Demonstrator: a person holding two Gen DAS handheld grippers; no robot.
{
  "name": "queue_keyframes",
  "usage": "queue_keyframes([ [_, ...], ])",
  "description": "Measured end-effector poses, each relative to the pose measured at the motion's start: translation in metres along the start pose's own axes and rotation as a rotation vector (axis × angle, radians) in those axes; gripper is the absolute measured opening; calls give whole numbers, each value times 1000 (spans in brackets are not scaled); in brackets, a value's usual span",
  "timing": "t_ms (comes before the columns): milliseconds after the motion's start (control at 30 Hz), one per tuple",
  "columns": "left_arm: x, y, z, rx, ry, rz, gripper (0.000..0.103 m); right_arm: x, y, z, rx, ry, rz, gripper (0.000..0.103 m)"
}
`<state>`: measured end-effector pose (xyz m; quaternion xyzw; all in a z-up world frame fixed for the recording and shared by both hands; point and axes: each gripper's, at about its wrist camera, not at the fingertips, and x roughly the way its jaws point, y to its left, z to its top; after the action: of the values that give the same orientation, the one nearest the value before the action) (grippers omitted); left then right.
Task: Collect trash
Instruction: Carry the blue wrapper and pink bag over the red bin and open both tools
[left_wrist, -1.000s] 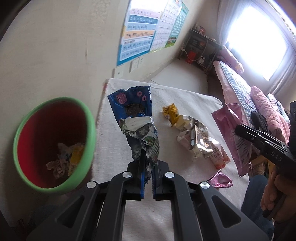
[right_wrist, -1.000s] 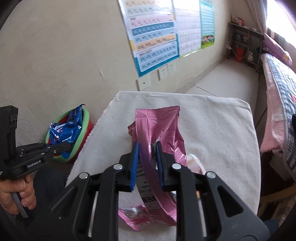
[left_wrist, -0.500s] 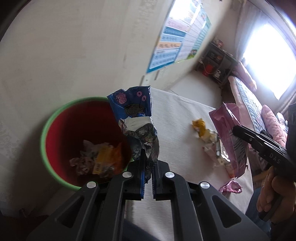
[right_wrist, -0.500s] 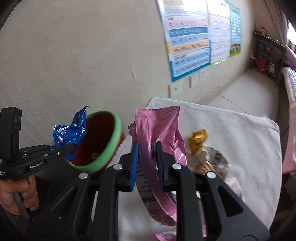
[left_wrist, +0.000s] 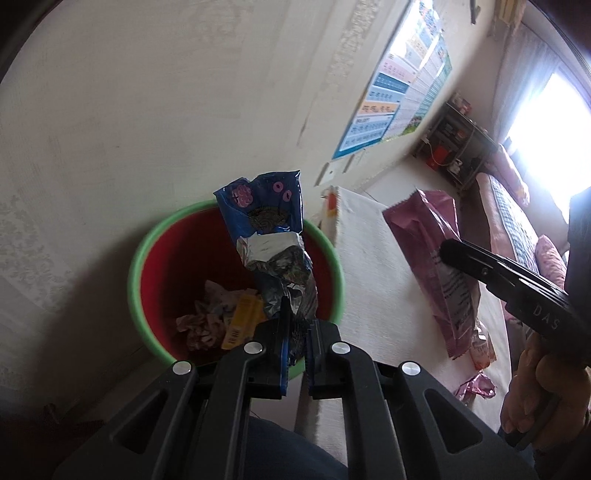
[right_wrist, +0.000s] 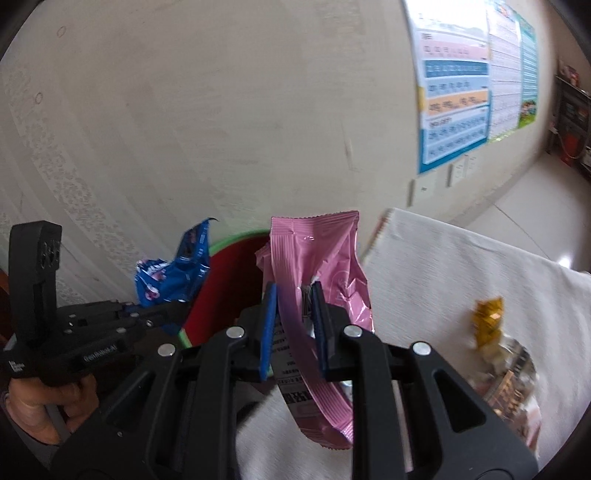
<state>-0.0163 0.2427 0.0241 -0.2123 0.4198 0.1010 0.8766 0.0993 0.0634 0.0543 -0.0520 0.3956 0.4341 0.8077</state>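
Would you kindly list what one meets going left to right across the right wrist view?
Left gripper → crumpled blue snack wrapper → red bin with green rim → pink foil snack bag → white cloth-covered table → crumpled gold wrapper.

Left hand-held gripper (left_wrist: 295, 336) has moved off the table (left_wrist: 373, 266) toward the wall: one second back the blue snack wrapper (left_wrist: 264, 218) it grips hung over the cloth, now it hangs over the open mouth of the red bin (left_wrist: 236, 284). The bin, formerly at the left edge of the left wrist view, now sits centred under the wrapper.

Right hand-held gripper (right_wrist: 293, 321) has swung the same way. Its pink snack bag (right_wrist: 317, 266), previously over mid-table, now overlaps the bin rim (right_wrist: 236, 238) in the right wrist view. The yellow wrapper (right_wrist: 487, 319) has come into that view at right.
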Motion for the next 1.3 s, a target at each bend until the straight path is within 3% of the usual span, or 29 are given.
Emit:
queue_keyframes([
  [500, 2, 41, 3, -68, -10, 23, 5, 57, 37, 15, -48, 50, 79, 19],
  [1000, 7, 56, 13, -83, -19, 11, 6, 90, 54, 39, -30, 60, 115, 22],
  [1033, 7, 57, 13, -85, -19, 13, 11, 92, 54, 39, -24, 66, 120, 24],
  [1067, 7, 59, 12, -89, -21, 23, 29, 94, 54, 38, -18, 71, 122, 27],
  [1100, 8, 61, 11, -94, -22, 28, 37, 95, 54, 37, -17, 74, 119, 30],
  [1133, 9, 63, 8, -102, -19, 24, 43, 96, 54, 36, -20, 73, 111, 41],
  [1167, 10, 64, 6, -105, -15, 21, 47, 95, 54, 36, -21, 70, 106, 57],
  [1233, 12, 67, 1, -113, -6, 17, 56, 90, 53, 33, -19, 55, 89, 69],
  [1300, 13, 69, -5, -119, -5, 19, 59, 87, 49, 31, -13, 59, 83, 76],
])
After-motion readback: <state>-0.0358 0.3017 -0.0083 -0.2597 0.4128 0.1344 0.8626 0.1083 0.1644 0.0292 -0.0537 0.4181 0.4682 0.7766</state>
